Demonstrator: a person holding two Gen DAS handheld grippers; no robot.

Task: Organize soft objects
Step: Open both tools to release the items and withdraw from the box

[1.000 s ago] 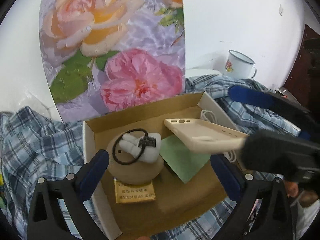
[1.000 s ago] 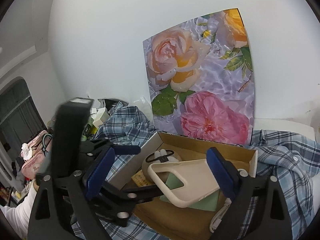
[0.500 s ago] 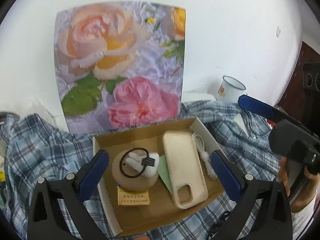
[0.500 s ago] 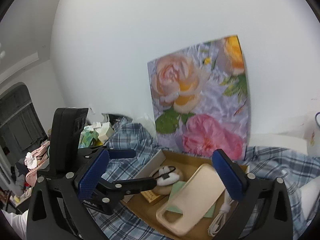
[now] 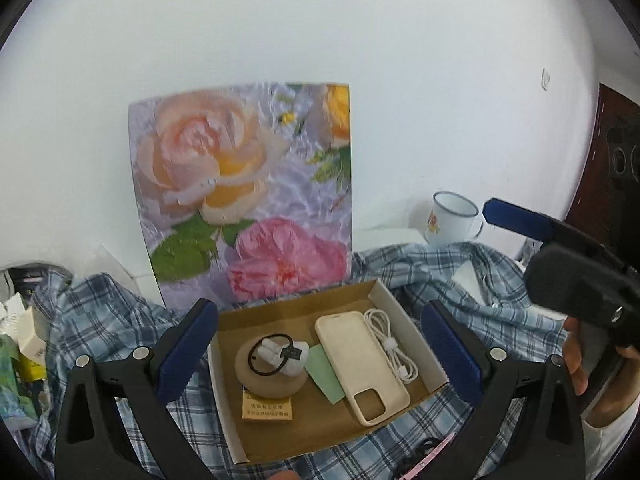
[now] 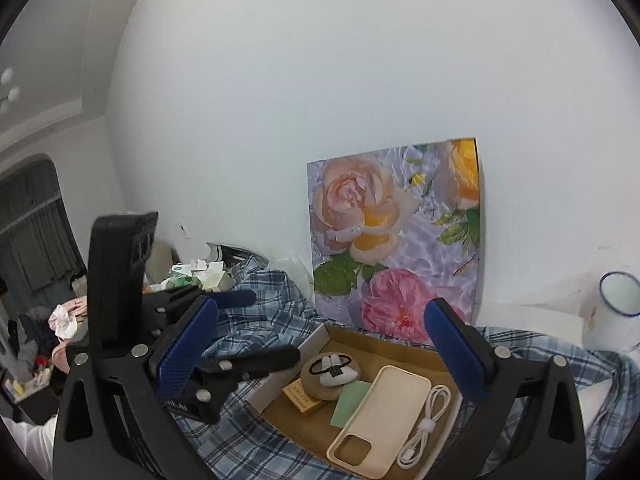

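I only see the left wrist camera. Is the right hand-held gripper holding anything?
Observer: No. The right hand-held gripper is open and empty, and the cardboard box shows between its fingers.
Operator: What does my own hand-held gripper look like from over there?
Observer: The left hand-held gripper is open too. It holds nothing and sits over the plaid cloth, left of the box.

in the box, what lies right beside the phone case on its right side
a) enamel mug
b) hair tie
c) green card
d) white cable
d: in the left wrist view the coiled white cable lies along the right edge of the phone case inside the box; the green card is on its other side.
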